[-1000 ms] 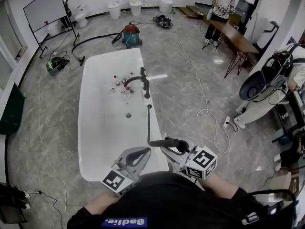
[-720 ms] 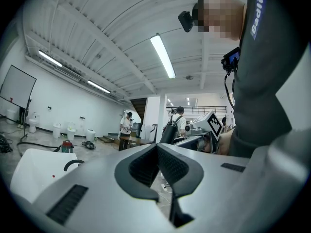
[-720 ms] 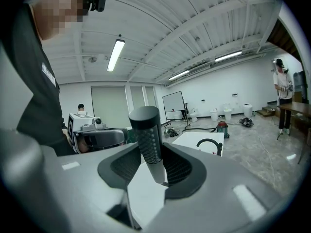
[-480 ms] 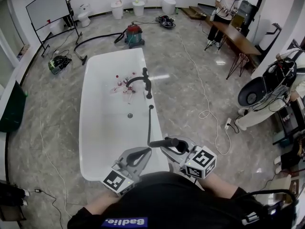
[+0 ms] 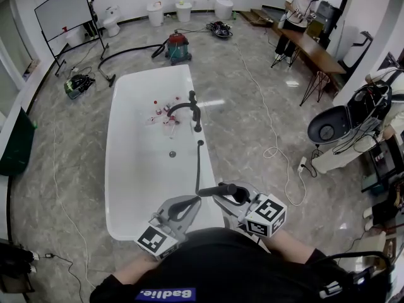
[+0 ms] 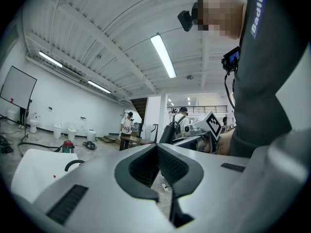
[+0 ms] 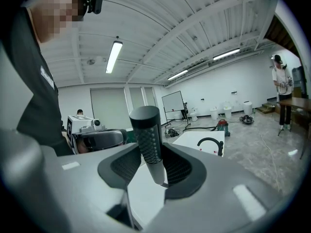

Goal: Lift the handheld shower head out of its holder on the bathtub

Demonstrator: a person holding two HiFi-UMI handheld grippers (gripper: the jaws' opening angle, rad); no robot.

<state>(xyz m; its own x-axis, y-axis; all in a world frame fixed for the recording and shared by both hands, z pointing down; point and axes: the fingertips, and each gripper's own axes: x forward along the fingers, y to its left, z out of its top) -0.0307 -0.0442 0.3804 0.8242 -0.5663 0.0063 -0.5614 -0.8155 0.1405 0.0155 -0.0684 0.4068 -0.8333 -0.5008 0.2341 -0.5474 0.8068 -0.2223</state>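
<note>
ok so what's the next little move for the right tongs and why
Probably a short lift straight up. The right tongs are clamped on the shower head, which hangs over the bathtub rim with its hose running back to the deck, so a little more height should clear it.

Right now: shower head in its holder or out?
Out. Right gripper has its jaws clamped on the shower head by the tub, hose trailing back to the rim.

Head camera steeply above bathtub (image 5: 136, 188)
</note>
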